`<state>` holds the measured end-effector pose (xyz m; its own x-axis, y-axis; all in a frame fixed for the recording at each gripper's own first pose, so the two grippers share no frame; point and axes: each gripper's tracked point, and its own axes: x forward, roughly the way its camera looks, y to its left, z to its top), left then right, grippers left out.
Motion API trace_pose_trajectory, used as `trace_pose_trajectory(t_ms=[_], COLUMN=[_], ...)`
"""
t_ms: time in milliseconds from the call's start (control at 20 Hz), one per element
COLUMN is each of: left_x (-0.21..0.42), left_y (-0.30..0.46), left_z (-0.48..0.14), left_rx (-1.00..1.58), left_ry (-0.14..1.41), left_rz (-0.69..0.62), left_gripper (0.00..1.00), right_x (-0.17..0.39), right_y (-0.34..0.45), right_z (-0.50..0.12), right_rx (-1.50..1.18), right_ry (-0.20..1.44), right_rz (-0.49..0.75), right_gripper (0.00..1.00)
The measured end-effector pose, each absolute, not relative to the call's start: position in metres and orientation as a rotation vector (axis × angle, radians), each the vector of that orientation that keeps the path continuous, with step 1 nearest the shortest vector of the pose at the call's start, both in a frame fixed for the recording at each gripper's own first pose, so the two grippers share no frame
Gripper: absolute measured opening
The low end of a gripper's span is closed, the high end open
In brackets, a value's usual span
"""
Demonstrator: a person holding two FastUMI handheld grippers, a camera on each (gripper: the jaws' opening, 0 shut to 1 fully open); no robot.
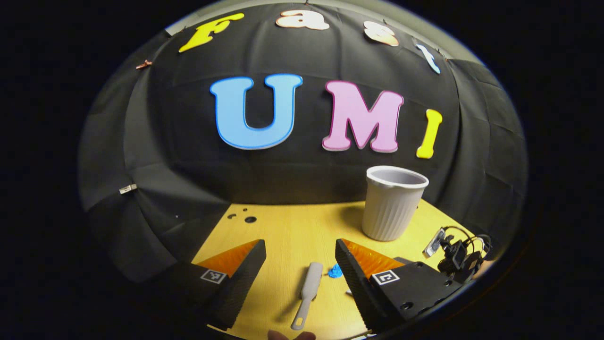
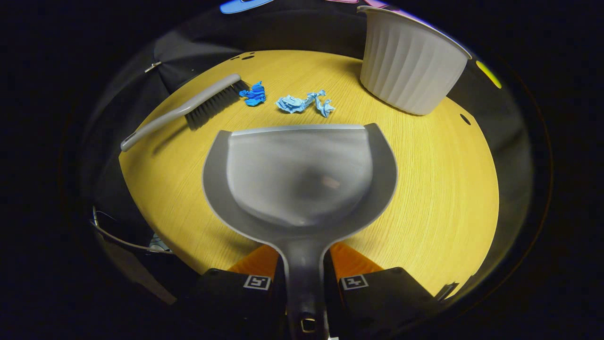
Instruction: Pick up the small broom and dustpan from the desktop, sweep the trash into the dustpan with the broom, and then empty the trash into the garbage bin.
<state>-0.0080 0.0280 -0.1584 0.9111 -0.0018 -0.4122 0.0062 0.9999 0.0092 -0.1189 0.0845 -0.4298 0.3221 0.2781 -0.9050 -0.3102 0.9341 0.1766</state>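
Observation:
My right gripper (image 2: pixel 304 269) is shut on the handle of the grey dustpan (image 2: pixel 302 174), whose flat front lip lies close to the trash. Crumpled light-blue paper (image 2: pixel 304 102) and a darker blue scrap (image 2: pixel 255 94) lie on the yellow wooden desktop (image 2: pixel 439 189) just beyond that lip. The small grey broom (image 2: pixel 188 109) lies at the left, its bristles touching the darker scrap. In the left gripper view, my left gripper (image 1: pixel 302 262) hangs open above the broom (image 1: pixel 307 293), which lies between its fingers, next to a blue scrap (image 1: pixel 335 271). The white ribbed garbage bin (image 1: pixel 394 203) stands at the back right.
A bundle of black cables and a small connector (image 1: pixel 455 252) sits at the desktop's right edge in the left gripper view. Small round holes (image 1: pixel 247 218) mark the far left of the desktop. Black cloth closes the booth behind the bin (image 2: pixel 410 61).

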Motion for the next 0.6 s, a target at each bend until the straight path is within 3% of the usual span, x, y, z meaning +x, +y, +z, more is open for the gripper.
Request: trace_pose_trajectory(t_ms=[450, 600], left_x=[-0.034, -0.035], left_y=[0.009, 0.006], left_z=[-0.292, -0.329], left_rx=[0.073, 0.081], left_ry=[0.938, 1.052], left_rz=[-0.133, -0.147], left_gripper=[0.94, 0.88], right_x=[-0.121, -0.118], right_y=[0.074, 0.069], right_z=[-0.415, -0.409], right_rx=[-0.08, -0.091], right_ry=[1.132, 1.117], right_rz=[0.456, 0.482], right_gripper=[0.38, 0.38])
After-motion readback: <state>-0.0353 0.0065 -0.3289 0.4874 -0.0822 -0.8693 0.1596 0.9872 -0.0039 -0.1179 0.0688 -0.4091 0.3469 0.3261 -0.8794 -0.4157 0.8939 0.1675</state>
